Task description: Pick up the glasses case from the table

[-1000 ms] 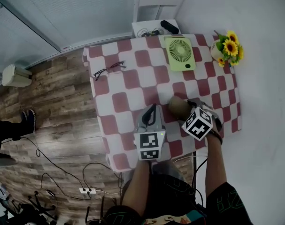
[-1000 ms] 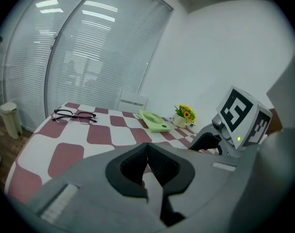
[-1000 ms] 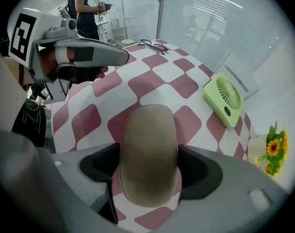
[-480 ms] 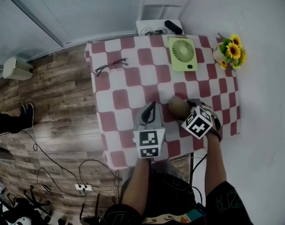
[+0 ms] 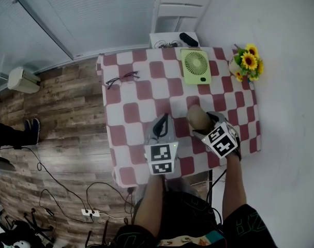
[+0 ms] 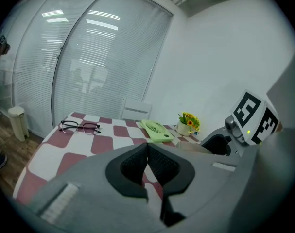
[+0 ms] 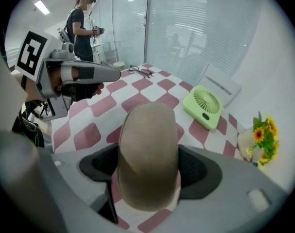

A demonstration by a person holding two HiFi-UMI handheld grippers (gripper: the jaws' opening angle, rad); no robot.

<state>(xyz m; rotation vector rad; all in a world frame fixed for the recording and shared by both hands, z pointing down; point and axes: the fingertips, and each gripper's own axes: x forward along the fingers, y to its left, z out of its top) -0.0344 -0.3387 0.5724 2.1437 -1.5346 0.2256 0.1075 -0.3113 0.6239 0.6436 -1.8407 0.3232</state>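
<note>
The tan, rounded glasses case (image 7: 149, 154) sits lengthwise between my right gripper's (image 7: 149, 168) black jaws, which are shut on its two sides. In the head view the case (image 5: 197, 116) shows over the near right part of the red-and-white checked table (image 5: 141, 94), sticking out in front of my right gripper (image 5: 202, 124). Whether it rests on the cloth or hangs just above it I cannot tell. My left gripper (image 5: 161, 124) is beside it on the left, over the table's near edge. Its jaws (image 6: 147, 165) are shut on nothing.
Black-framed glasses (image 5: 120, 79) lie at the table's far left. A green fan (image 5: 193, 66) lies flat at the far side, and a sunflower pot (image 5: 244, 62) stands at the far right corner. A white chair (image 5: 175, 12) stands behind. A person (image 7: 81, 25) stands farther off in the room.
The head view has shifted a little, so the table sits slightly higher in frame. Both grippers keep their places, and the case stays in the right one.
</note>
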